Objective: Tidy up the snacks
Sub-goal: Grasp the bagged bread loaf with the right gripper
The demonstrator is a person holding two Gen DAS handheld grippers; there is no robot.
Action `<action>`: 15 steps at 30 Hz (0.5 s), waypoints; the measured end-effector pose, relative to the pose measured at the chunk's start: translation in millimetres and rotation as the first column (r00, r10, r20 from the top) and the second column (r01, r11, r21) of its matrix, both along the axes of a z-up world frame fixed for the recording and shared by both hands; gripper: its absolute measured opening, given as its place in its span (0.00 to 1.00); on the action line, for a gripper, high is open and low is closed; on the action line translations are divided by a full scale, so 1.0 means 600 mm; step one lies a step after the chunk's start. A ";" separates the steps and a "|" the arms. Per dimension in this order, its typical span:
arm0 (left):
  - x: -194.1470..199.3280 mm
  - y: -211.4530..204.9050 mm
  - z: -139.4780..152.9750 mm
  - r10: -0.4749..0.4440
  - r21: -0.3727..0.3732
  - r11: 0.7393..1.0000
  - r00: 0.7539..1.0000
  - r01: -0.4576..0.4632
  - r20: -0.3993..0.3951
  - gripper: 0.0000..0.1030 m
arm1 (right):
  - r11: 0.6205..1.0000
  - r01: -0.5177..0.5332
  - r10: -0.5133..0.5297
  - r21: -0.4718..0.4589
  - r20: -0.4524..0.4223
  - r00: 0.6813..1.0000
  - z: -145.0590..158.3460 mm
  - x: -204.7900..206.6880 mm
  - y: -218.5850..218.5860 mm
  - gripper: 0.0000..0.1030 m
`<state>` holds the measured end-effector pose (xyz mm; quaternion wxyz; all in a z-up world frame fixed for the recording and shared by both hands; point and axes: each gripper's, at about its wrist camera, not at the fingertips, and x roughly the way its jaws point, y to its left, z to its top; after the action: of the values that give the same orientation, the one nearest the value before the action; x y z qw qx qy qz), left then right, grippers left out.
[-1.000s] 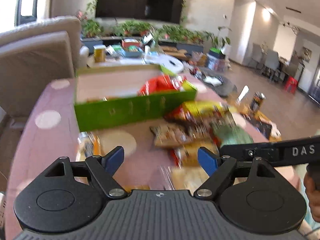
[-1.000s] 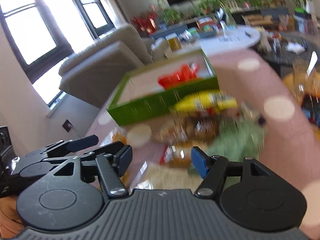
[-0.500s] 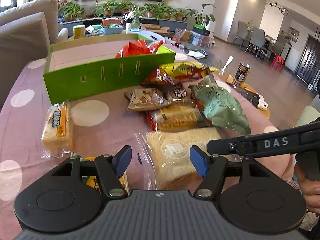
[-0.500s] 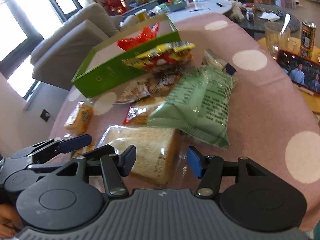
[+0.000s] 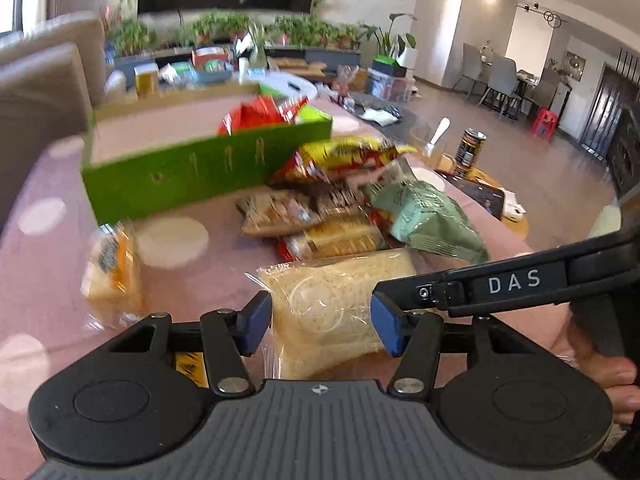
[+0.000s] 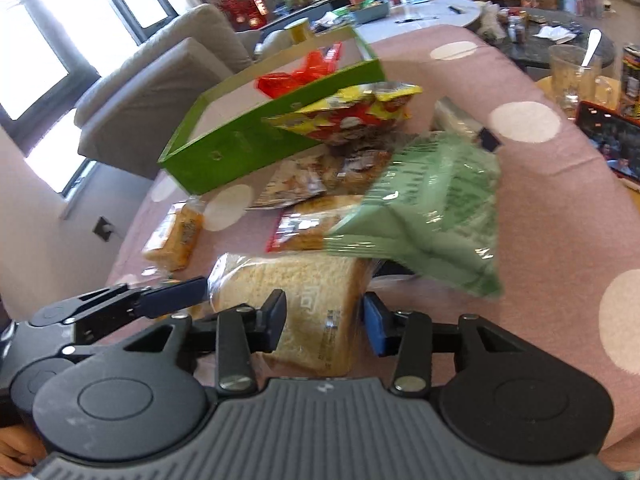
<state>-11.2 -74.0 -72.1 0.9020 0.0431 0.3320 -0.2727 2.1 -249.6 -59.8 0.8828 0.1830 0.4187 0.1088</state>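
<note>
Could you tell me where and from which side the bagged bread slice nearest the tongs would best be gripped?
The bread slice lies flat in a clear bag, nearest edge toward both tongs. I would probably grip across its near end, coming in low from the front with the open right tongs, since the green bag overlaps its far corner.

Your 2 wrist cameras look low and close over a pink table [image 5: 172,208]. The left faces straight toward the green box [image 5: 208,168]; the right views it from the right, angled left. Both share the bread [image 6: 296,300], snack pile and box.
</note>
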 end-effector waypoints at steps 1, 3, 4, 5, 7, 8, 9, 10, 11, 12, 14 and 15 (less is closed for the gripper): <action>-0.002 0.004 0.004 0.008 -0.001 1.000 1.000 -0.008 0.009 0.50 | 1.000 -0.006 0.006 0.002 0.009 1.000 0.006 -0.002 0.004 0.53; -0.001 0.014 0.013 0.027 -0.023 0.999 1.000 -0.027 0.010 0.50 | 1.000 -0.021 0.021 -0.002 0.033 0.999 0.017 -0.004 0.013 0.53; -0.002 0.019 0.017 0.035 -0.034 0.999 0.999 -0.035 0.013 0.50 | 1.000 -0.024 0.024 -0.003 0.043 0.999 0.022 -0.005 0.017 0.53; -0.003 0.025 0.023 0.043 -0.042 0.998 0.999 -0.042 0.020 0.50 | 1.000 -0.027 0.027 -0.006 0.057 0.998 0.027 -0.004 0.021 0.53; -0.004 0.037 0.035 0.066 -0.050 0.997 0.997 -0.064 0.046 0.50 | 0.999 -0.032 0.033 -0.008 0.084 0.996 0.040 -0.002 0.028 0.53; -0.005 0.042 0.042 0.079 -0.052 0.996 0.995 -0.076 0.060 0.50 | 0.999 -0.037 0.037 -0.004 0.097 0.995 0.047 0.001 0.031 0.53; -0.004 0.049 0.048 0.092 -0.059 0.994 0.993 -0.088 0.073 0.50 | 0.999 -0.045 0.045 -0.002 0.111 0.993 0.055 0.004 0.035 0.53; -0.004 0.055 0.054 0.107 -0.068 0.993 0.991 -0.101 0.083 0.50 | 0.999 -0.055 0.055 -0.003 0.128 0.990 0.064 0.006 0.040 0.53; -0.002 0.062 0.059 0.120 -0.075 0.991 0.989 -0.114 0.090 0.50 | 0.998 -0.065 0.066 -0.008 0.147 0.987 0.073 0.008 0.047 0.53; -0.002 0.067 0.064 0.132 -0.082 0.989 0.986 -0.124 0.097 0.50 | 0.997 -0.075 0.076 -0.014 0.163 0.984 0.081 0.010 0.053 0.53; -0.004 0.082 0.076 0.155 -0.099 0.985 0.981 -0.143 0.119 0.50 | 0.995 -0.096 0.100 -0.031 0.192 0.976 0.095 0.017 0.068 0.53; -0.005 0.088 0.080 0.164 -0.105 0.983 0.978 -0.151 0.128 0.50 | 0.994 -0.105 0.110 -0.036 0.203 0.973 0.101 0.021 0.074 0.53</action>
<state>-14.2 -21.2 -24.0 0.9423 -0.0076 0.2588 -0.2121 14.5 -205.4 0.7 0.9162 0.1367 0.3366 0.1693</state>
